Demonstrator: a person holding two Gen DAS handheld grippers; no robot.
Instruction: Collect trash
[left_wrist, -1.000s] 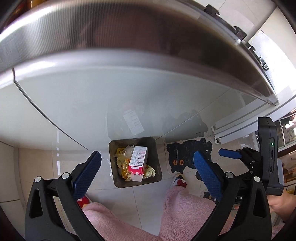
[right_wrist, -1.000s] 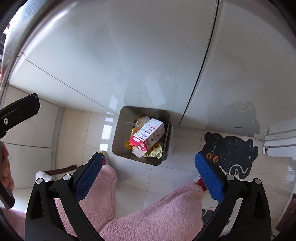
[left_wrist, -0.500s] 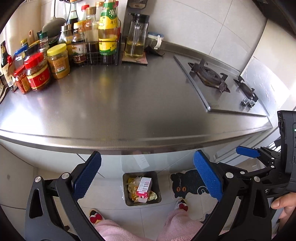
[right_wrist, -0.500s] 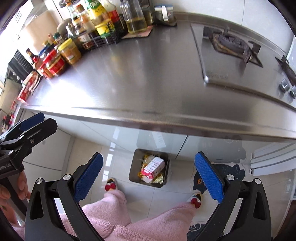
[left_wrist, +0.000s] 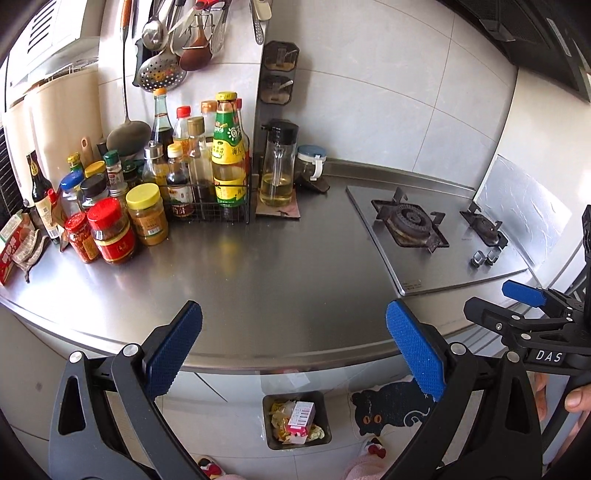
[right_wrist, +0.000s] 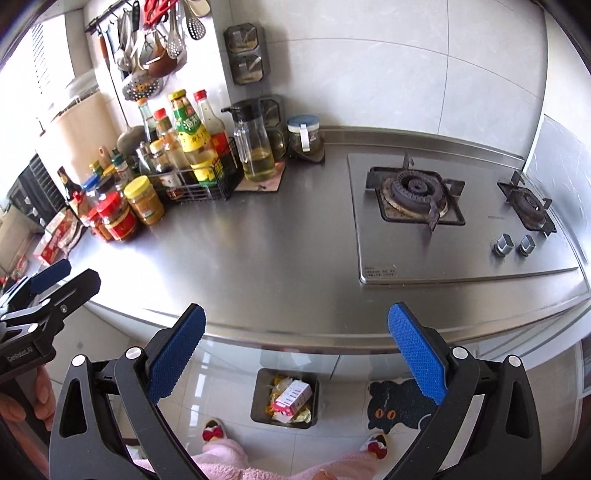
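A dark square trash bin (left_wrist: 325, 436) (right_wrist: 259, 397) stands on the tiled floor below the steel counter's front edge. Inside lie a pink and white carton (left_wrist: 301, 421) (right_wrist: 293, 396) and crumpled yellow wrappers (left_wrist: 277, 419). My left gripper (left_wrist: 293, 349) is open and empty, held above the counter edge, high over the bin. Beside it my right gripper (right_wrist: 295, 350) is open and empty at about the same height. Each gripper shows in the other's view: the right gripper (left_wrist: 532, 306) at the right edge, the left gripper (right_wrist: 48, 280) at the left edge.
The steel counter (left_wrist: 280, 266) (right_wrist: 280, 251) carries bottles and jars (left_wrist: 155, 181) at the back left and a gas hob (left_wrist: 436, 236) (right_wrist: 454, 218) at the right. Utensils (left_wrist: 177, 48) hang on the wall. A black cat mat (right_wrist: 399, 406) lies beside the bin, with pink-clad legs (right_wrist: 236, 461) below.
Both grippers rose and tilted up, from looking down at the bin by the cabinet doors to facing the countertop. The bin now sits small at the bottom. Both stayed open and empty.
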